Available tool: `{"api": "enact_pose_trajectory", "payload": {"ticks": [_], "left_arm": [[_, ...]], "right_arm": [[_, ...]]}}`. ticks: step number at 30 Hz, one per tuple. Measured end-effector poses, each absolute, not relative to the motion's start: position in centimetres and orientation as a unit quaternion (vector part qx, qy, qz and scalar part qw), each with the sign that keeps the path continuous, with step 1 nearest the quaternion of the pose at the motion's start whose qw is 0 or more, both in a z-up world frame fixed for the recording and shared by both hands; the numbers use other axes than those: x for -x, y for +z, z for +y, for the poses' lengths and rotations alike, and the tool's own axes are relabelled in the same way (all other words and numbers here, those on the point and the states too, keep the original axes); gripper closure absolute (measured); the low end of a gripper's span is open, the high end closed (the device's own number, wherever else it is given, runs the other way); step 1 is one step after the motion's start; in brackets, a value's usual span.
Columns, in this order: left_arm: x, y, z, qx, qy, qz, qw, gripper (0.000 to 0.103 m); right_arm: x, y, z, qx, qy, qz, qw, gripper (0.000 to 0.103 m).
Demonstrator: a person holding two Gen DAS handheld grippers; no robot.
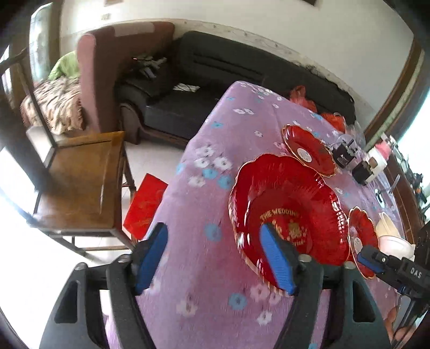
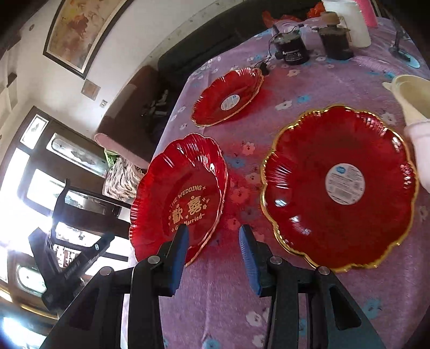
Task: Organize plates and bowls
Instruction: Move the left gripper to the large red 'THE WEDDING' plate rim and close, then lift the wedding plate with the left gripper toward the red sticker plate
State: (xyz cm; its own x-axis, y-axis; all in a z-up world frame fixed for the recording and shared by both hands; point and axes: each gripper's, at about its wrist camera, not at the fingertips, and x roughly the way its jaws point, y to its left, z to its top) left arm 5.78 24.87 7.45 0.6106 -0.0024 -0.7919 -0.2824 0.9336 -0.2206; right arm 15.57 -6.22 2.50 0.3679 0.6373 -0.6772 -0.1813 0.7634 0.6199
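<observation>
Three red scalloped plates with gold rims lie on the purple flowered tablecloth (image 1: 215, 150). The wedding plate (image 1: 290, 212) (image 2: 182, 193) has gold lettering. A stickered plate (image 1: 309, 150) (image 2: 228, 96) lies farther back. Another stickered plate (image 2: 341, 188) (image 1: 361, 236) lies to the right. Cream bowls (image 1: 389, 239) (image 2: 414, 107) sit at the right edge. My left gripper (image 1: 215, 255) is open and empty, its right finger over the wedding plate's near rim. My right gripper (image 2: 213, 255) is open and empty, between the wedding plate and the right plate.
Dark jars (image 2: 293, 48), a white container (image 2: 349, 21) and red bags (image 1: 303, 96) stand at the table's far end. A wooden chair (image 1: 80, 182) and a red box (image 1: 145, 204) are left of the table. A black sofa (image 1: 215, 80) is behind.
</observation>
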Motion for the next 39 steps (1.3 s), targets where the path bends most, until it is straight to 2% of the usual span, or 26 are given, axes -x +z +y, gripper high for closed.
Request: {"api": "enact_pose_trajectory", "payload": {"ticks": [1,3,9,10,11,13,18,26,39], "left_arm": [[-6.6,7.3,25.0,0.161,0.088,0.438,0.88,0.054],[-8.4,6.6,25.3,0.152,0.089,0.455,0.873,0.061],[-12.6,3.6,25.0,0.147,0.062,0.504,0.848,0.063],[-12.9,3.2,24.7,0.149,0.054,0.508,0.846,0.07],[-13.1,2.9,24.5,0.146,0.051,0.508,0.848,0.07],[-13.0,3.0,23.6,0.141,0.038,0.5,0.854,0.089],[-11.3,3.7,22.0,0.113,0.052,0.487,0.865,0.089],[-5.1,5.6,20.8,0.114,0.046,0.454,0.883,0.089],[4.8,3.9,15.6,0.101,0.038,0.441,0.891,0.088]], "right_arm": [[-15.9,2.5,-5.9,-0.225,0.255,0.5,0.797,0.059],[-16.6,2.3,-5.4,-0.222,0.246,0.502,0.799,0.059],[-17.9,1.2,-4.2,-0.213,0.233,0.517,0.796,0.061],[-18.2,0.8,-4.0,-0.215,0.232,0.519,0.794,0.062],[-18.4,0.6,-3.8,-0.218,0.235,0.519,0.793,0.068],[-18.6,0.5,-3.3,-0.212,0.237,0.519,0.794,0.078],[-17.7,1.0,-3.0,-0.178,0.228,0.512,0.809,0.085],[-13.2,2.6,-4.5,-0.158,0.258,0.504,0.809,0.085],[-4.7,1.6,-9.5,-0.149,0.281,0.502,0.804,0.086]]}}
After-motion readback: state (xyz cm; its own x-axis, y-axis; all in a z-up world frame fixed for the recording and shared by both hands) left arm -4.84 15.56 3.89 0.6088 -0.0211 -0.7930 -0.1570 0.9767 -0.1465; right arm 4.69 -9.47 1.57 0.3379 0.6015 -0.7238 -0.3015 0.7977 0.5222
